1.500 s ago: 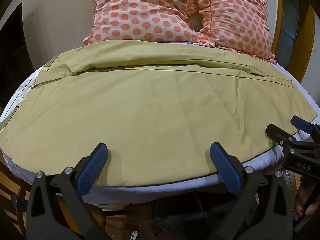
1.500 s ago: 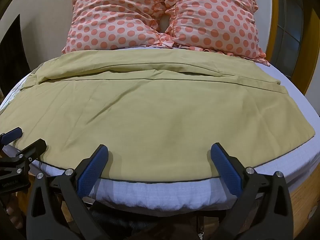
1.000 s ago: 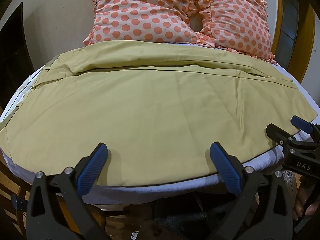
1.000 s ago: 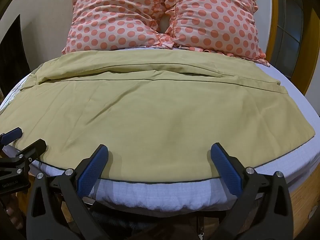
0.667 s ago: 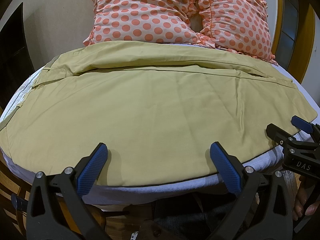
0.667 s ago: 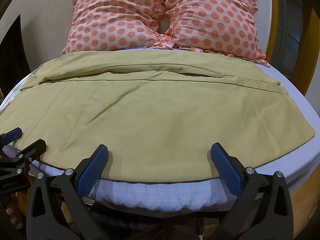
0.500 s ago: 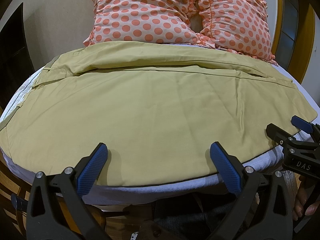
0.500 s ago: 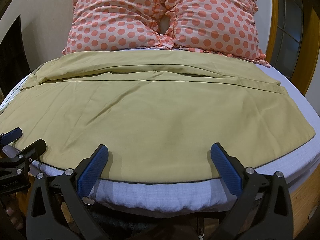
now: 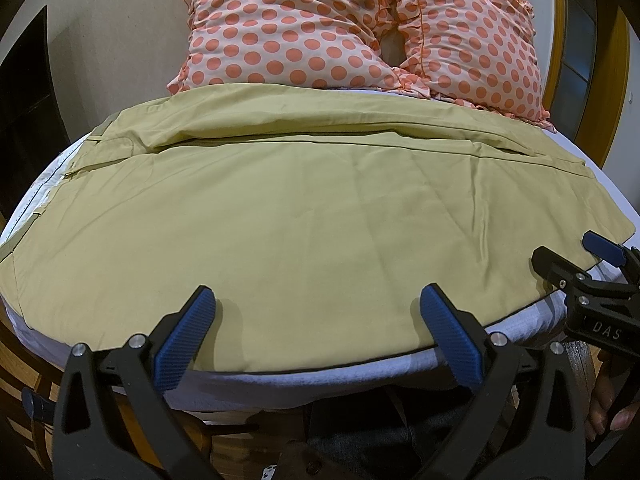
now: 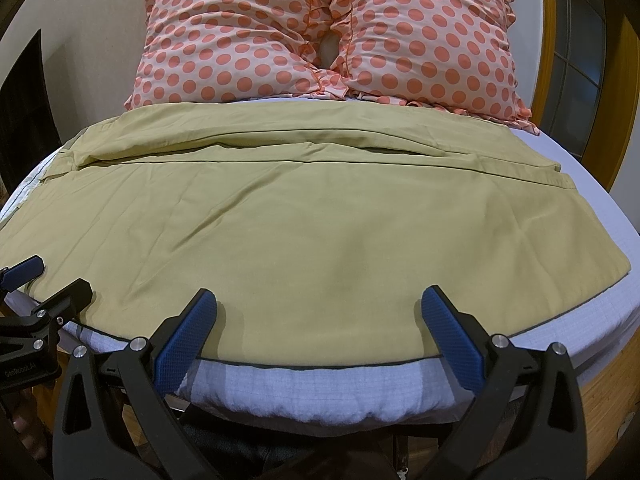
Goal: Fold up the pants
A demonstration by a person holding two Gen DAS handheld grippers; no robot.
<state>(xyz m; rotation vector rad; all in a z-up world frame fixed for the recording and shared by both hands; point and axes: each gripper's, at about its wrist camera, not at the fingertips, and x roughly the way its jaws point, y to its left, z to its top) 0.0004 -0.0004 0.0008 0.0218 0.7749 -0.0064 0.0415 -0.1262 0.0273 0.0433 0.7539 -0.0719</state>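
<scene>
Khaki-yellow pants (image 9: 304, 208) lie spread flat sideways across the bed, waistband at the left (image 9: 100, 136), leg ends at the right; they also show in the right wrist view (image 10: 304, 216). My left gripper (image 9: 316, 320) is open and empty, hovering at the pants' near edge. My right gripper (image 10: 318, 320) is open and empty at the same near edge, further right. The right gripper also shows at the right of the left wrist view (image 9: 568, 256), and the left gripper at the left of the right wrist view (image 10: 52, 276).
The white mattress (image 10: 304, 392) carries two pink polka-dot pillows (image 10: 328, 36) at the far end. A wooden bed frame (image 10: 612, 388) shows at the lower right. A wooden door frame (image 9: 616, 52) stands at the right, a dark opening (image 9: 24, 92) at the left.
</scene>
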